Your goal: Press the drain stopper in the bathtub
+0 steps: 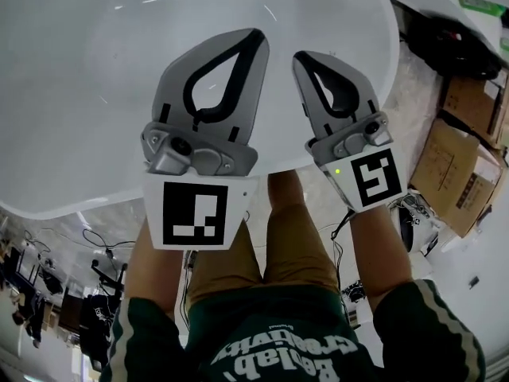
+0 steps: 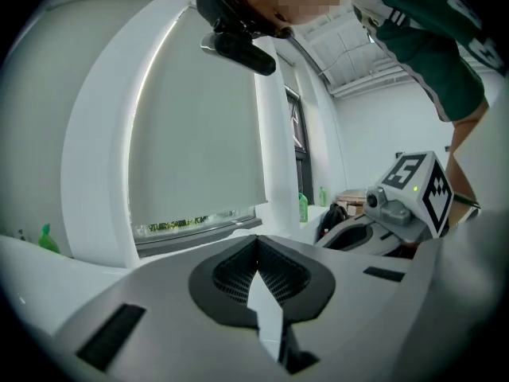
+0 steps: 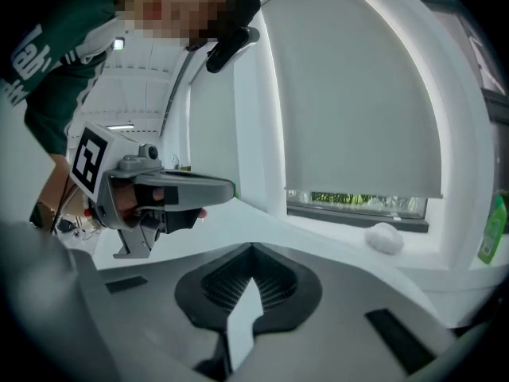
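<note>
Status: pressing not started. Drain stopper is not visible in any of the 3 views, so I cannot confirm its position; I judge it sits outside the pictured part of the bathtub (image 1: 79,94). Left gripper (image 1: 251,38) and right gripper (image 1: 302,57) hang side by side above the near rim, each with its 2 jaws brought together on nothing. Remaining: locate stopper, descend, press. Tub surface is smooth, glossy white. Room: window blind (image 3: 358,94), green bottle (image 2: 303,208) by the window, cardboard boxes (image 1: 465,165) on the floor.
</note>
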Tool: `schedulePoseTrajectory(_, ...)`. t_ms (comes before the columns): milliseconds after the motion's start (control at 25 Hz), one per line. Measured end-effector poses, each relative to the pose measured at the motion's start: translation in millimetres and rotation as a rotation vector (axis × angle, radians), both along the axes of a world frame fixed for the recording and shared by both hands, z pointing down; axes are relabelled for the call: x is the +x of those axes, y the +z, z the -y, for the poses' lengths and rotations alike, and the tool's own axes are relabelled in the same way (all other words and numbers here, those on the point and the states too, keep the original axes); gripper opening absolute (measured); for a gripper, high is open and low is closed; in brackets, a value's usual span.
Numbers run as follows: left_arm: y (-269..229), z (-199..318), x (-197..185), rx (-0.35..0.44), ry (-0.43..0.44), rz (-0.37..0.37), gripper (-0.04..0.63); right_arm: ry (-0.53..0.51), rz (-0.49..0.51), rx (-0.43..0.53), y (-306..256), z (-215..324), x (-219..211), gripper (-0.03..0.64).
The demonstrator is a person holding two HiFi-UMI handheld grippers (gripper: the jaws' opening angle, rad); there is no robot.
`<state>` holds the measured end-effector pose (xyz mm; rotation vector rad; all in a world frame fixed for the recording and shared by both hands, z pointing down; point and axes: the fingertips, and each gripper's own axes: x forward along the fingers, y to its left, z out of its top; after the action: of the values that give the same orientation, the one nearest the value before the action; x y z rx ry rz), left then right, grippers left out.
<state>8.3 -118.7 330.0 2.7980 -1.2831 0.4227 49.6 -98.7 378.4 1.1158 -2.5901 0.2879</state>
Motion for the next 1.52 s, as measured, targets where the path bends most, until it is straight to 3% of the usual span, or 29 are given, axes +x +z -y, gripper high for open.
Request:
schedulePoseTrajectory(120,20,7,13,-0.026,-0.006,-0.024,0.003,-0.029,0.003,-0.043,29,4,0,0.015)
schedulePoseTrajectory(600,108,15,10,-0.113,-0.081,0.062,0.003,-0.178,0.049,-0.149,107,12,-14,0.015)
schedulePoseTrajectory(960,146,9,7,-0.187,-0.129,0.055,0.003,-0.202,-0.031,-0.291,178,-6,-4,0.015)
schedulePoseTrajectory(1520,166,13,-20,-0.212,-0.147,0.048,0.003,-0.232,-0.155,-0.394,286,5,-18,0.015)
